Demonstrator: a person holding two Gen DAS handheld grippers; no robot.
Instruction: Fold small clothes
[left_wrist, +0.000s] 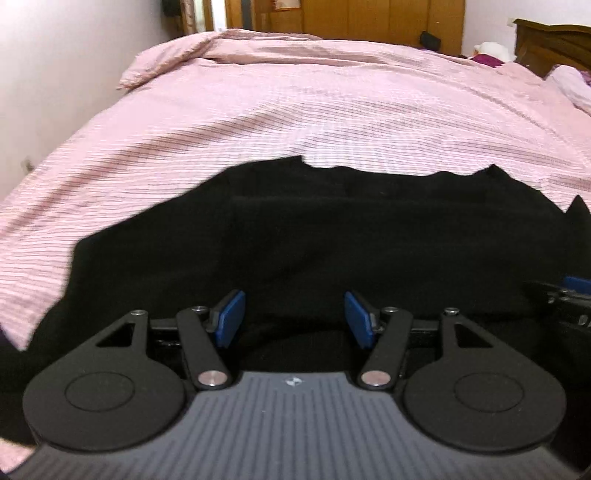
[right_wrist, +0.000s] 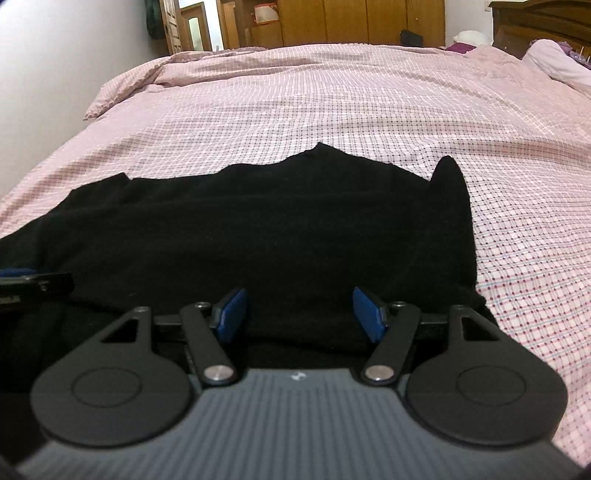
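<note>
Overall, black garment (right_wrist: 258, 236) flat on pink checked bed (right_wrist: 369, 103), folds indistinct; wardrobe (right_wrist: 351, 22) behind; L gripper (left_wrist: 294, 319) & R gripper (right_wrist: 300, 314) fingers apart, nothing held.

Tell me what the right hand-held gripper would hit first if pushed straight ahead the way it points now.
Most likely the black garment: the right hand-held gripper, jaws open, is aimed low across it, with dark cloth filling the gap between its blue pads. Beyond lies the pink checked bedcover. Its height above the cloth is unclear.
</note>
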